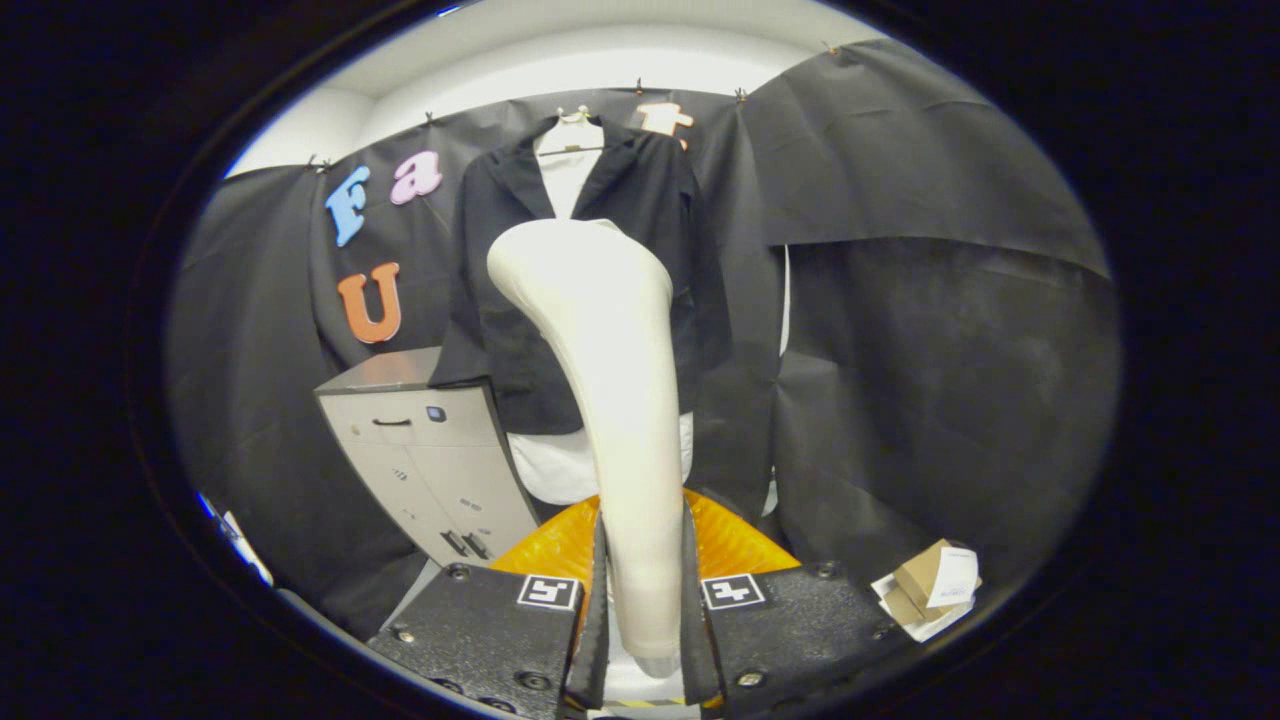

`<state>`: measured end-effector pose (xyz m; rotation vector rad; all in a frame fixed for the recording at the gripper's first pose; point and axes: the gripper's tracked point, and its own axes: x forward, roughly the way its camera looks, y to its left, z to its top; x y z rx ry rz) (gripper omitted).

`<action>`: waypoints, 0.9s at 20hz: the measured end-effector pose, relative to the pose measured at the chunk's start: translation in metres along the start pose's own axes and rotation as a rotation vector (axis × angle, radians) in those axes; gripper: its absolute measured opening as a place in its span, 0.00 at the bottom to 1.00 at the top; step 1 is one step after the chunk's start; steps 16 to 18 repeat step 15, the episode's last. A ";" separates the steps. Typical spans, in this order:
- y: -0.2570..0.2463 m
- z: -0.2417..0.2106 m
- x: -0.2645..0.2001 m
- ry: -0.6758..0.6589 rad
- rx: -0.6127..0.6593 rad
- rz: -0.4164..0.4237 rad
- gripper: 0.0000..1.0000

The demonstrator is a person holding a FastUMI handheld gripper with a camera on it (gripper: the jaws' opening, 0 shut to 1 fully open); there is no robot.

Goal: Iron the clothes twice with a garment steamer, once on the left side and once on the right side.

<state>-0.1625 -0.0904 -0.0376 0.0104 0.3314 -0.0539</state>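
The gripper is clamped on the garment steamer handle, which hides the middle of the black jacket (apparently hung over something white) beyond it.

The steamer was cream, the jacket black over a white shirt. The cabinet was grey, the ribbed surface orange, the boxes brown and white.
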 end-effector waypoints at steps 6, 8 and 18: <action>-0.036 0.006 -0.065 -0.038 0.016 0.079 0.32; -0.042 0.003 -0.080 -0.040 0.016 0.100 0.32; -0.050 -0.015 -0.108 -0.030 0.011 0.167 0.31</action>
